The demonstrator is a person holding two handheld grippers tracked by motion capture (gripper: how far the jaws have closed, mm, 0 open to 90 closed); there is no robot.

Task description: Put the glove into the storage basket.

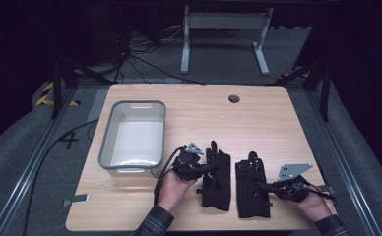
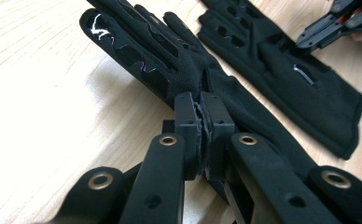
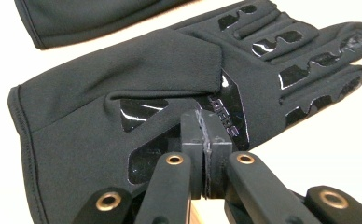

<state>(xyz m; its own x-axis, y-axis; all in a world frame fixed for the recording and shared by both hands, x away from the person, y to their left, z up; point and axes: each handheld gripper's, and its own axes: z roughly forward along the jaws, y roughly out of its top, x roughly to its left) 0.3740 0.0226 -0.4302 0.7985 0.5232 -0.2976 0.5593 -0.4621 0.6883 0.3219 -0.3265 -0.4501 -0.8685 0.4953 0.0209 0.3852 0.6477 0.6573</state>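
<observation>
Left hand-held gripper [image 2: 201, 135] pinched tight on left glove [image 1: 216, 177] fabric; right hand-held gripper [image 3: 205, 140] clamped on right glove [image 1: 251, 189]. Both gloves side by side on counter [image 1: 258, 118], bin [image 1: 132, 135] nearby. Thin pinch: lift fast and fabric may slip.

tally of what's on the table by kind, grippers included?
Black gloves: 2, left glove, right glove
Grey bin: 1
Grippers: 2, left gripper, right gripper
Total: 5
</observation>
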